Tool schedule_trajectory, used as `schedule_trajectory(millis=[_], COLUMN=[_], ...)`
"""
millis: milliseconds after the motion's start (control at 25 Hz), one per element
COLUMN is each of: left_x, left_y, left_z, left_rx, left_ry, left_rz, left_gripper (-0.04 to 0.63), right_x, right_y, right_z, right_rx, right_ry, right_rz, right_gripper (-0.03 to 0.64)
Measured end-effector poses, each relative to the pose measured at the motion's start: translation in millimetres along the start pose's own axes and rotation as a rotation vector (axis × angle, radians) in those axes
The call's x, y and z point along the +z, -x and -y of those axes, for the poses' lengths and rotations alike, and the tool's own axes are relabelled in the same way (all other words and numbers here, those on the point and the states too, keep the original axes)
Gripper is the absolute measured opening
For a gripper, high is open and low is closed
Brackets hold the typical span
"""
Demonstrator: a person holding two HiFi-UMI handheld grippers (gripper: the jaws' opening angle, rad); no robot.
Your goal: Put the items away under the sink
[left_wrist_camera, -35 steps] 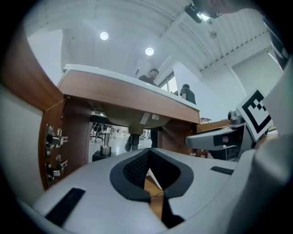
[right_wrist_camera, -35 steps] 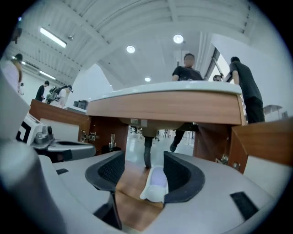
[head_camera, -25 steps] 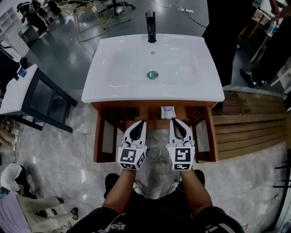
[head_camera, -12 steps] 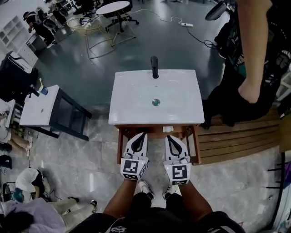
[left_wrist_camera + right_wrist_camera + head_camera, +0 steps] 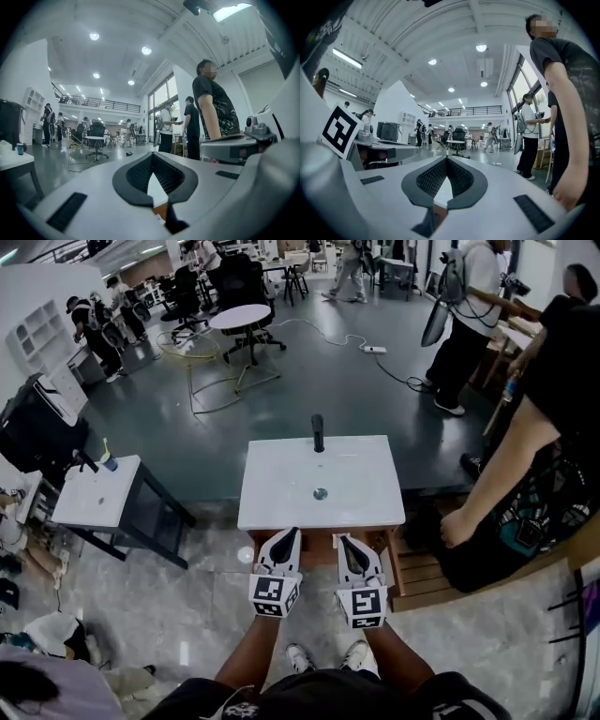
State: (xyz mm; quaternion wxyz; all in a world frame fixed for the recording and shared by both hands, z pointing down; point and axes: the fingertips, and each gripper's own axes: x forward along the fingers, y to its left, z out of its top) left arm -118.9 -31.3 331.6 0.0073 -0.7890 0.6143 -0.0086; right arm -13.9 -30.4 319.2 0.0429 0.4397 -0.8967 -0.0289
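The white sink [image 5: 321,479] with its black tap [image 5: 318,432] stands on a brown wooden cabinet [image 5: 319,542], seen from high above in the head view. My left gripper [image 5: 290,533] and right gripper [image 5: 343,539] hang side by side over the cabinet's front edge, pointing level toward the sink. Both are shut with nothing between the jaws. The left gripper view shows its dark pads [image 5: 140,176] closed together, and the right gripper view likewise shows closed pads [image 5: 433,178]. Whatever is in the space under the sink is hidden.
A person [image 5: 525,484] stands close at the right, over a wooden platform [image 5: 422,582]. A white-topped dark stand [image 5: 98,493] is at the left, and a round table [image 5: 240,317] and several people are farther back. Bags and shoes lie at the lower left.
The head view and both grippers have risen together, so the sink looks smaller and farther below. The open cabinet under it has dropped out of sight. Both grippers stayed shut.
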Motion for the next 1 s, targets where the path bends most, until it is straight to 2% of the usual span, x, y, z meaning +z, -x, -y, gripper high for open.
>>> schedule_trajectory(millis=[360,1000], left_x=[5.3,8.4], left_y=[27.8,35.9], left_z=[4.3,6.1], left_rx=[0.001,0.021], left_ry=[-0.001,0.007], left_rz=[-0.001,0.012], left_gripper=[0.006,0.006], right_x=[22.8,22.5], right_y=[14.4,21.2], right_z=[-13.0,-9.9], right_rx=[-0.005,-0.009], right_ry=[0.017,0.022], right_rz=[0.054,0.059], right_gripper=[0.025,0.025])
